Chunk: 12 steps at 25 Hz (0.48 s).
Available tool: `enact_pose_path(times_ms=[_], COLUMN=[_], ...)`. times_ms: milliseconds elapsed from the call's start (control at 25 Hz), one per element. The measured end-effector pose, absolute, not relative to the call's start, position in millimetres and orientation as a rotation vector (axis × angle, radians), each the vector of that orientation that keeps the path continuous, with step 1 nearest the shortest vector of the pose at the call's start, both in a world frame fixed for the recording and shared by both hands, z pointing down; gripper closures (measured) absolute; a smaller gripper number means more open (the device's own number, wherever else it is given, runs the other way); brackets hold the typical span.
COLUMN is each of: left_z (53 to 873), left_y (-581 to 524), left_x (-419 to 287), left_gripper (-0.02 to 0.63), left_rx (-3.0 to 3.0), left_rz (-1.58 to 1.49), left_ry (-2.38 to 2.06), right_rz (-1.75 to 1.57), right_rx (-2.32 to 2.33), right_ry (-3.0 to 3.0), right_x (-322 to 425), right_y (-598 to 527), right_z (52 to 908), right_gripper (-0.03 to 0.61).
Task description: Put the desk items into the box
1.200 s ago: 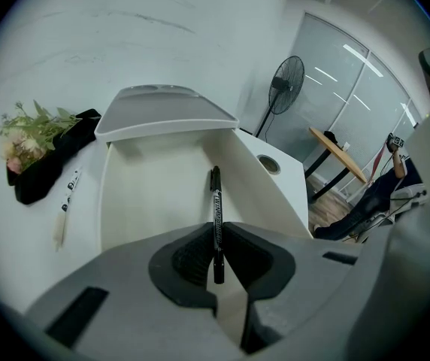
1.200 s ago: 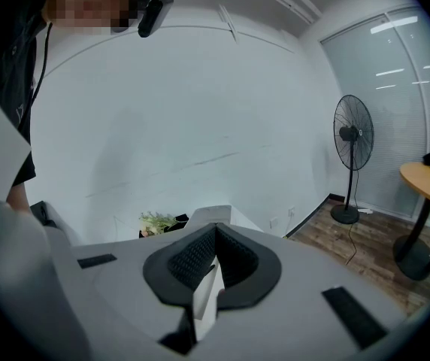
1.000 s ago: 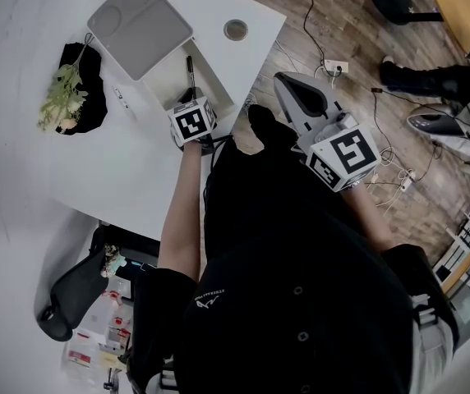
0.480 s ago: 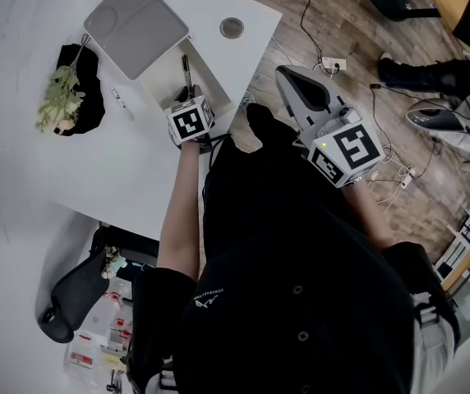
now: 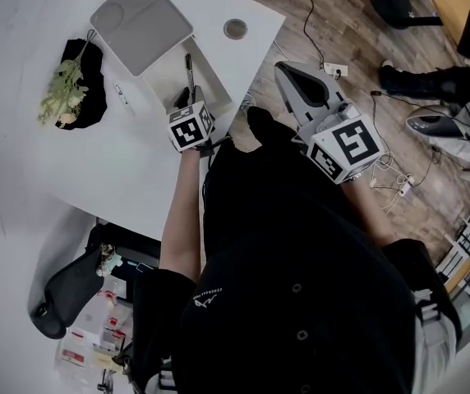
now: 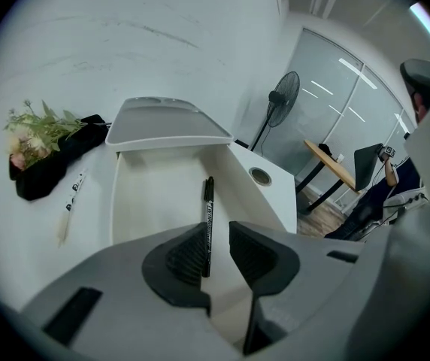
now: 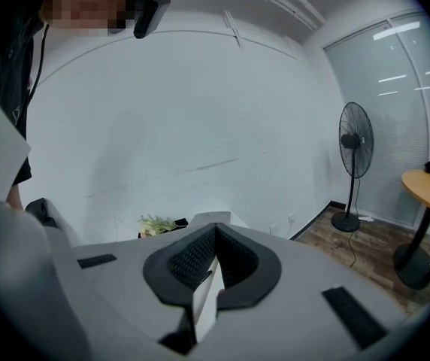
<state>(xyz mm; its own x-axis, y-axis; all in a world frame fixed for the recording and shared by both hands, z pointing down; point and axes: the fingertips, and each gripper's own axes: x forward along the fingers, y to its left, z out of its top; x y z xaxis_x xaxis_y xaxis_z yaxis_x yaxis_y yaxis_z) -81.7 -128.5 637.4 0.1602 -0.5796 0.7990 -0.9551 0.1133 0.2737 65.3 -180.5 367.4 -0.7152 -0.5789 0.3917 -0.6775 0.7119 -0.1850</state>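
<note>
Inside the open white box (image 5: 164, 80) on the tabletop (image 5: 112, 162), a black pen (image 6: 208, 213) lies along the right wall. The left tongs (image 6: 216, 237) hang over its near end, spread and empty. The right tongs (image 7: 213, 237) are pressed together, well off to the right.

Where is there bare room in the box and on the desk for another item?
In the box, the floor is bare from the left wall across to the black pen lying by the right wall. The desk is bare between the white pen and its near edge. Crowded: the far corner with the flowers.
</note>
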Motion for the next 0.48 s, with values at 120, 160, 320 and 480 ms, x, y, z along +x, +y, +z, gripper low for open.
enact_pose_path(times_ms=[120, 160, 320, 480], left_z=[626.3, 620.1, 582.5, 547.1], left_y=[-126.3, -126.6, -131.4, -131.1], left_x=[-88.6, -90.8, -92.6, -95.2], left_gripper=[0.583, 0.601, 0.606, 0.606], left_rx=[1.579, 1.593, 1.694, 1.789], left_rz=[0.531, 0.516, 0.39, 0.372], left_ry=[-1.579, -1.601, -1.655, -1.74], right_rz=[0.461, 0.465, 0.46, 0.446], right_rx=[0.985, 0.985, 0.953, 0.914], right_ry=[-2.613, -2.614, -2.639, -2.673], right_x=[65.2, 65.4, 61.6, 53.9], right_y=[-182.0, -182.6, -185.9, -191.6], right_z=[367.8, 367.7, 362.3, 355.9], right_gripper=[0.58, 0.58, 0.58, 0.58])
